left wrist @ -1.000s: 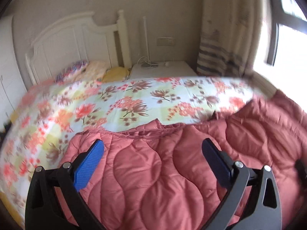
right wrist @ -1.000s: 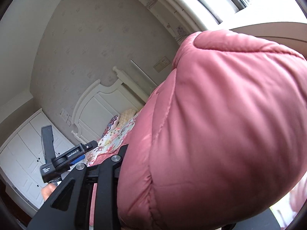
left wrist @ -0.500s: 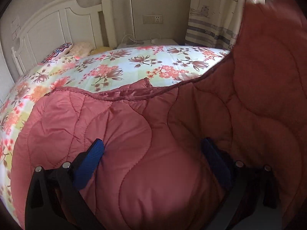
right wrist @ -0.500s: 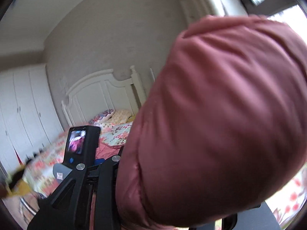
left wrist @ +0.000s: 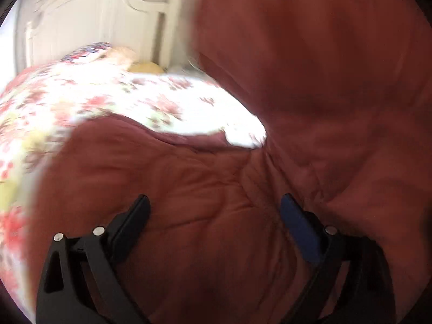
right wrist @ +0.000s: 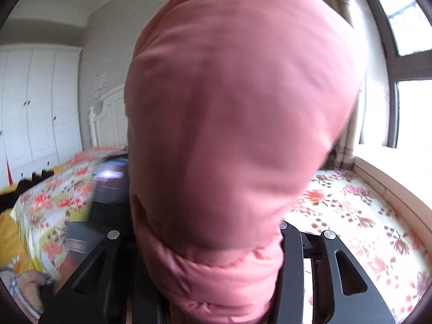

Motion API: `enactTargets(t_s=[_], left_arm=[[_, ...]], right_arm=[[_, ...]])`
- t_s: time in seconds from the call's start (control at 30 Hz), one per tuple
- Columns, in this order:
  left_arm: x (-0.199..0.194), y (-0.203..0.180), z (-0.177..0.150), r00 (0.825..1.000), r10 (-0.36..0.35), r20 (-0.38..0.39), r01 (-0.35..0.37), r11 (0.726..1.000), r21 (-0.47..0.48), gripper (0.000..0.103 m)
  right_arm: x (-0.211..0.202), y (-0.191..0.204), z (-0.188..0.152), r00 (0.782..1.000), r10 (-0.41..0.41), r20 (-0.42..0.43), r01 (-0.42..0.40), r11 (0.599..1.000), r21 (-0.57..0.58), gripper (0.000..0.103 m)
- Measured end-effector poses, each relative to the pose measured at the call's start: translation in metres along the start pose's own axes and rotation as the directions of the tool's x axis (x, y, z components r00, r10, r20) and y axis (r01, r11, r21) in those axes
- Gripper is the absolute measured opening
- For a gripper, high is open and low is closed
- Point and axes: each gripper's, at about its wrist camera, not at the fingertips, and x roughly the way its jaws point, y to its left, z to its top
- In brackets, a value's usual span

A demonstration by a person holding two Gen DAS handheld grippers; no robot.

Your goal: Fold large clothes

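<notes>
A large pink-red quilted garment lies on the floral bed. In the left wrist view my left gripper is open, its fingers wide apart just over the flat part of the garment. A raised fold of the same garment hangs over the right of that view. In the right wrist view my right gripper is shut on a thick bunch of the garment, which bulges up and hides the fingertips.
The floral bedsheet and white headboard lie ahead, with pillows at the head. In the right wrist view a white wardrobe stands at left and a window with a ledge at right.
The right gripper has carried the held fold leftward over the flat part, so it now covers more of the left view. The left gripper has stayed open and shifted slightly.
</notes>
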Motion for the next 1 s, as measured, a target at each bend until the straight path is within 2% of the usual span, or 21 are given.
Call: enactTargets(t_s=[0.03,0.1,0.17,0.2,0.23,0.3,0.37,0.4,0.47,0.5,0.53,0.57,0.6,0.67,0.73,0.8,0.9,0.97,1.0], left_arm=[[-0.011,0.006,0.002,1.000,0.018,0.007,-0.018,1.000,0.007,0.097],[-0.047,0.034,0.007,0.994,0.073,0.086,-0.073,0.997,-0.001,0.098],[-0.068,0.072,0.009,0.972,0.177,0.152,-0.168,0.983,-0.073,0.101],[-0.070,0.092,0.010,0.968,0.203,0.148,-0.187,0.976,-0.115,0.101],[-0.062,0.119,0.009,0.975,0.201,0.095,-0.183,0.968,-0.171,0.101],[-0.048,0.151,0.005,0.989,0.148,-0.001,-0.144,0.962,-0.234,0.097],[-0.055,0.174,0.000,0.986,0.169,0.011,-0.159,0.942,-0.297,0.094],[-0.066,0.181,0.000,0.980,0.194,0.042,-0.171,0.933,-0.316,0.094],[-0.092,0.186,0.008,0.968,0.223,0.114,-0.176,0.930,-0.322,0.094],[-0.103,0.183,0.015,0.963,0.226,0.147,-0.173,0.936,-0.306,0.094],[-0.115,0.176,0.026,0.958,0.220,0.184,-0.167,0.949,-0.266,0.095],[-0.127,0.169,0.035,0.957,0.203,0.206,-0.157,0.963,-0.220,0.098],[-0.135,0.155,0.042,0.961,0.170,0.220,-0.139,0.979,-0.151,0.100],[-0.141,0.122,0.055,0.973,0.100,0.208,-0.104,0.995,0.005,0.101],[-0.139,0.085,0.059,0.981,0.055,0.185,-0.083,0.985,0.149,0.101],[-0.131,0.040,0.064,0.991,-0.006,0.135,-0.035,0.953,0.301,0.101],[-0.109,-0.008,0.070,0.997,-0.037,0.063,0.007,0.905,0.426,0.101],[-0.077,-0.026,0.072,1.000,0.006,0.002,-0.006,0.866,0.500,0.101],[-0.064,-0.027,0.069,0.999,0.036,-0.016,-0.023,0.857,0.515,0.101]], right_arm=[[0.001,-0.005,-0.001,1.000,-0.008,-0.015,0.008,1.000,0.019,0.040],[0.001,-0.010,-0.002,0.999,-0.027,-0.022,0.027,0.999,0.025,0.040],[0.000,-0.005,-0.002,0.999,-0.047,-0.022,0.047,0.999,-0.003,0.040],[0.000,0.003,-0.003,0.998,-0.052,-0.020,0.052,0.998,-0.029,0.040],[0.000,0.012,-0.003,0.998,-0.057,-0.016,0.056,0.997,-0.061,0.040],[0.002,0.040,-0.008,0.997,-0.074,-0.009,0.071,0.982,-0.174,0.041],[0.010,0.074,-0.022,0.995,-0.098,0.004,0.093,0.934,-0.346,0.045],[0.014,0.094,-0.033,0.994,-0.111,0.010,0.103,0.888,-0.447,0.051],[0.031,0.140,-0.075,0.988,-0.151,0.030,0.127,0.693,-0.709,0.056],[0.040,0.156,-0.100,0.986,-0.161,0.039,0.126,0.579,-0.805,0.061],[0.049,0.170,-0.128,0.983,-0.179,0.039,0.117,0.448,-0.886,0.063],[0.056,0.180,-0.156,0.976,-0.196,0.096,0.154,0.302,-0.941,0.063],[0.056,0.185,-0.164,0.974,-0.188,0.123,0.171,0.263,-0.949,0.060],[0.060,0.188,-0.162,0.974,-0.207,0.088,0.141,0.255,-0.957,0.060],[0.065,0.189,-0.160,0.971,-0.232,0.061,0.117,0.238,-0.964,0.060],[0.067,0.191,-0.165,0.966,-0.248,0.076,0.129,0.207,-0.970,0.060],[0.069,0.193,-0.169,0.965,-0.246,0.095,0.143,0.185,-0.972,0.060],[0.072,0.191,-0.171,0.966,-0.239,0.093,0.141,0.192,-0.971,0.060],[0.071,0.189,-0.171,0.967,-0.236,0.095,0.144,0.195,-0.970,0.060]])
